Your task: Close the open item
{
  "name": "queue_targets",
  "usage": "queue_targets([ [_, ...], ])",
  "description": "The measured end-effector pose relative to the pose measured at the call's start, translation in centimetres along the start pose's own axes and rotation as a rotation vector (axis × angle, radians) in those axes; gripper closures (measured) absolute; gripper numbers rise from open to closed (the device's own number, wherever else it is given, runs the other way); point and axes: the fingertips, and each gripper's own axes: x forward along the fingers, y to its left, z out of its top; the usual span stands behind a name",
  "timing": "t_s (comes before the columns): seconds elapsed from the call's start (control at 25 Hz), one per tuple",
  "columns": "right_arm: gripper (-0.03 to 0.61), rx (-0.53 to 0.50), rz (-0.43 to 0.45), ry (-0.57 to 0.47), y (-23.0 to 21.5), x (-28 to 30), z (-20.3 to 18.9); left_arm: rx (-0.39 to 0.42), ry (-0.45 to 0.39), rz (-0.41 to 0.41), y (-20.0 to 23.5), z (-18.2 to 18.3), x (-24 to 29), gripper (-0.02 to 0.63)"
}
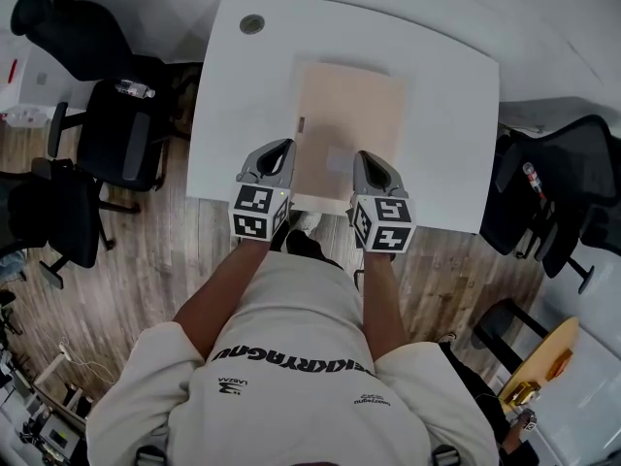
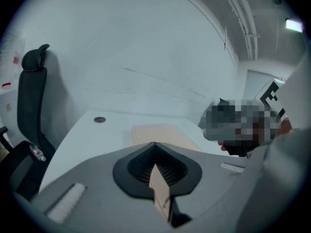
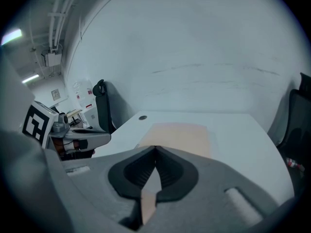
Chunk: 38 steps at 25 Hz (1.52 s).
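Note:
A flat tan folder-like item (image 1: 347, 124) lies on the white table (image 1: 441, 95), its near edge at the table's front. My left gripper (image 1: 281, 153) sits at the item's near left corner. My right gripper (image 1: 366, 161) sits at its near right side. In the left gripper view the jaws (image 2: 155, 149) are closed on a thin tan sheet (image 2: 159, 191), and the rest of the item (image 2: 160, 132) stretches ahead. The right gripper (image 3: 155, 152) likewise pinches a thin tan sheet (image 3: 148, 200), with the tan surface (image 3: 180, 135) beyond it.
A round cable grommet (image 1: 252, 24) is set in the table's far left corner. Black office chairs stand to the left (image 1: 116, 134) and to the right (image 1: 553, 197) on the wooden floor. A white wall rises behind the table.

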Motion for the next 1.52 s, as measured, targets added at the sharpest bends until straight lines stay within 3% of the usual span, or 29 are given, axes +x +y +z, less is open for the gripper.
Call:
queue_targets([
  [1.52,0.58,-0.029,0.016,-0.329,2.0,-6.0,7.3,0.141,-0.215,-0.041,-4.7,8.1,-4.9,0.61],
])
